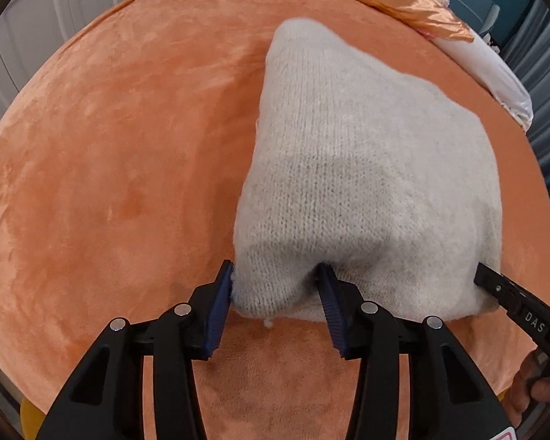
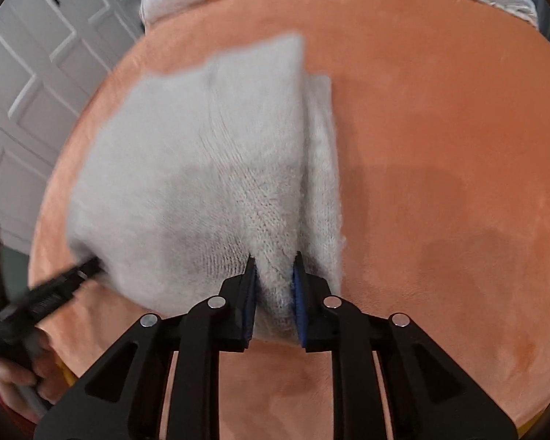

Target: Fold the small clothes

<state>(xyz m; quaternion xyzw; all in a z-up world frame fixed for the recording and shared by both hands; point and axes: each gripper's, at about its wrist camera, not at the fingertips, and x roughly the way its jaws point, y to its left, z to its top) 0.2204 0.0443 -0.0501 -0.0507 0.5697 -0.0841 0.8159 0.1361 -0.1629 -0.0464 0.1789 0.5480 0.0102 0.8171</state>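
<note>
Grey knit garment [image 1: 366, 183] on orange bed [image 1: 110, 183] — left hand-held gripper [image 1: 275, 289] pinching its near edge, right hand-held gripper [image 2: 274, 282] clamped on the neighbouring corner

- The letters "DAS" are read in pale capitals on the black finger of the right gripper [image 1: 495, 286], where it enters the left wrist view from the right edge.
- A pink-outlined label is seen at the bottom right corner of the left wrist view; no letters on it can be made out.
- No text is legible in the right wrist view.
</note>
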